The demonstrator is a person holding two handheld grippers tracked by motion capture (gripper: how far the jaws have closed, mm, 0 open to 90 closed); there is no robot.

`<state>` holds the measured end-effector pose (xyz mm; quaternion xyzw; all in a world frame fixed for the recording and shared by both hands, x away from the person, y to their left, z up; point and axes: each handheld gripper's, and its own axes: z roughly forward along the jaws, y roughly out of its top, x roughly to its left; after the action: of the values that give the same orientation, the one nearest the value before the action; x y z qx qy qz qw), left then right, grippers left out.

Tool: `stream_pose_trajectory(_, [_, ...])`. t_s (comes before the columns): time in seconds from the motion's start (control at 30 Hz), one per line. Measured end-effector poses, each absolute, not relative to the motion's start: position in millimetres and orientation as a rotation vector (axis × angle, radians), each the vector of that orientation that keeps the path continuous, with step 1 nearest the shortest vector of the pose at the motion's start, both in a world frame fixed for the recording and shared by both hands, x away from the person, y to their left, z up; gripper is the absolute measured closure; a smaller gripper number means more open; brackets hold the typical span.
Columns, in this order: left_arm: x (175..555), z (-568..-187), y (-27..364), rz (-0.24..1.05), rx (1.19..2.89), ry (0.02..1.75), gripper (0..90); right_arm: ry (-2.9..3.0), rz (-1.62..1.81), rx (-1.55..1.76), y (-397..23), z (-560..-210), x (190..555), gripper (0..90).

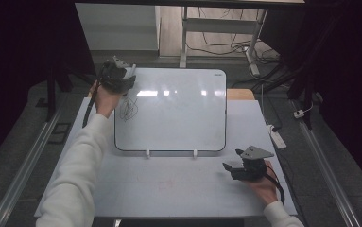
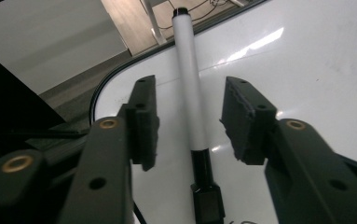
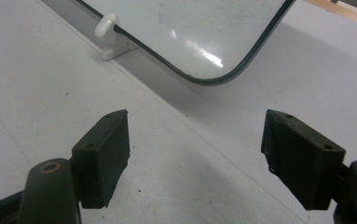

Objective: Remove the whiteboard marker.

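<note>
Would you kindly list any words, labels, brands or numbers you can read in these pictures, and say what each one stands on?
None can be read.
Small mark in the top right corner of the whiteboard: too small and blurred.
Black scribble on the whiteboard: a scrawl, no letters.
Marker between the left gripper fingers: no print visible on it.

High view looks forward and down from above the person's side onto the whole table [image 1: 169, 189] and whiteboard [image 1: 178, 113], while both gripper views sit low and close (left over the board's far corner, right beside its near corner), sharing that whiteboard.
</note>
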<state>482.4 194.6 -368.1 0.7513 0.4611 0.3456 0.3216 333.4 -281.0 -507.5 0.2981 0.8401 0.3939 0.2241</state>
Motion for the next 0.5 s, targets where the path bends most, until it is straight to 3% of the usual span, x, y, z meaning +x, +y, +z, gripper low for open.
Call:
stream_pose_trajectory(0.27, [486.0,-371.9,190.4,0.953,1.993,1.197,74.0,2.311,1.081,0.827,-281.8,-506.6,333.3,23.7])
stream_pose_trajectory(0.5, [487.3,-372.5,189.4,0.92,1.988,1.187,81.2,2.308,1.074,0.829,-282.6,-506.6,334.0,23.9])
